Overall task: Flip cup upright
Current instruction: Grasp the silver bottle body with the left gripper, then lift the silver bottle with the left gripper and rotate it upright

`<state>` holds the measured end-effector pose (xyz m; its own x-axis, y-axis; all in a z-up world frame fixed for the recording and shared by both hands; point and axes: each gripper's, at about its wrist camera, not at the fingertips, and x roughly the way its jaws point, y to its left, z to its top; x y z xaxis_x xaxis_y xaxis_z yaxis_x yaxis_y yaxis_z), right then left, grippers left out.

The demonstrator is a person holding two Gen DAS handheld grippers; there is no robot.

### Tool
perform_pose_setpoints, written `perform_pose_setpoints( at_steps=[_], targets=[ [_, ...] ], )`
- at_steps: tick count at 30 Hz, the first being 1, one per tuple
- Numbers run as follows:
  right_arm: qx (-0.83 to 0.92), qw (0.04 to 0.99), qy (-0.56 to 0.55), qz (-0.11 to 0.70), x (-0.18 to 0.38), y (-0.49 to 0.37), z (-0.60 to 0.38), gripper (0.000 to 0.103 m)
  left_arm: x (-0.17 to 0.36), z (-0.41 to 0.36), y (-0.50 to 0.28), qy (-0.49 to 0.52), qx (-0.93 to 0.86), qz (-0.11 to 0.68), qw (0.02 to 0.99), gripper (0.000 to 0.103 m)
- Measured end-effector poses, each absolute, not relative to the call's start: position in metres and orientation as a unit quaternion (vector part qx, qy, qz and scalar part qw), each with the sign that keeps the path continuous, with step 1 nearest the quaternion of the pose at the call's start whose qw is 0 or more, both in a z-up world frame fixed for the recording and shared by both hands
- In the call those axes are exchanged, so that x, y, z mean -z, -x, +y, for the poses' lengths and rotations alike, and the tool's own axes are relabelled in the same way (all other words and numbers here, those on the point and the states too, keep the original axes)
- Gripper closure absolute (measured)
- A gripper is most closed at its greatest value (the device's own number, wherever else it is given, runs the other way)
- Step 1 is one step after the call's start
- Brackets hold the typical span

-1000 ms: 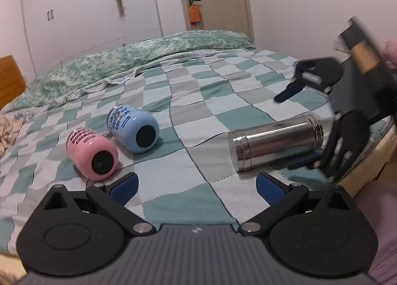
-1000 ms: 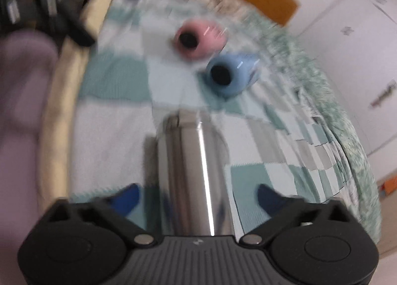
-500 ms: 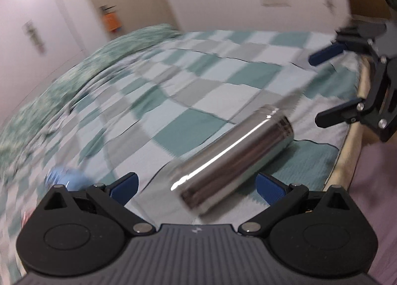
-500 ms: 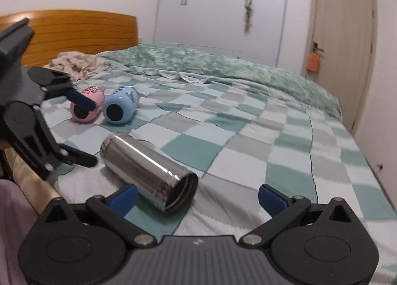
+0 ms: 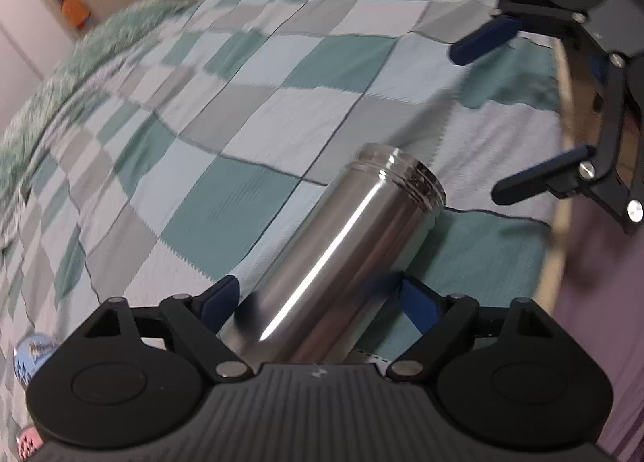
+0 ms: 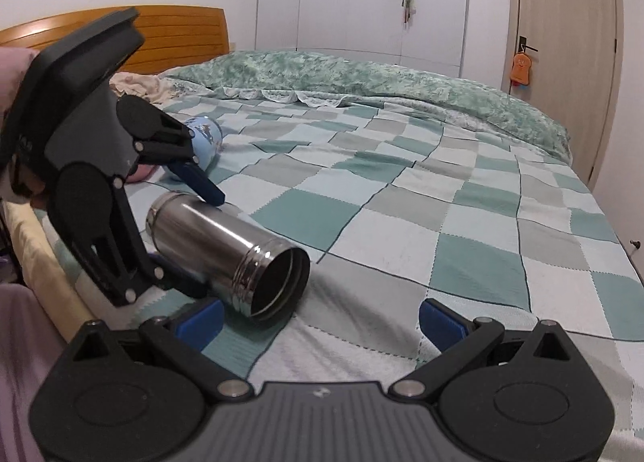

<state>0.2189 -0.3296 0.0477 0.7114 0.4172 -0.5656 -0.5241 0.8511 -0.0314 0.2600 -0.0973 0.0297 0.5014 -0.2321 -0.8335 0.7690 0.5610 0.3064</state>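
A steel cup (image 5: 342,244) lies on its side on the checkered bedspread, open mouth toward the right gripper; it also shows in the right wrist view (image 6: 225,248). My left gripper (image 5: 318,301) is open with its blue pads either side of the cup's closed end, close to it; whether they touch is unclear. In the right wrist view the left gripper (image 6: 197,236) straddles that end. My right gripper (image 6: 318,319) is open and empty, just off the cup's mouth. It shows at upper right in the left wrist view (image 5: 515,116).
A blue cup (image 6: 203,136) and a pink cup (image 6: 139,172) lie on their sides behind the left gripper. The bed's front edge (image 5: 557,220) runs close beside the steel cup. A green quilt (image 6: 362,75) lies at the far side, a wooden headboard (image 6: 173,35) at left.
My left gripper has moved in along the steel cup, so its pads now flank the closed end. The right gripper has stayed near the mouth, open.
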Motion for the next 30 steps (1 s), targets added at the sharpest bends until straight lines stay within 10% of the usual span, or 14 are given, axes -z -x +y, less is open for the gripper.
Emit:
perform_pose_setpoints(
  at_steps=[13,23,30],
  targets=[
    [-0.288,0.916,0.099,0.261,-0.051,-0.235,-0.335,0.0,-0.05,-0.067,-0.277,-0.107,0.093,0.576,0.805,0.031],
    [-0.319,0.908,0.101,0.25,-0.051,-0.232,-0.328,0.0,-0.054,-0.021,-0.248,0.136,-0.004,0.574,0.807,0.032],
    [-0.32,0.908,0.107,0.248,-0.054,-0.228,-0.329,0.0,-0.053,-0.025,-0.248,0.124,-0.002,0.563,0.817,0.031]
  ],
)
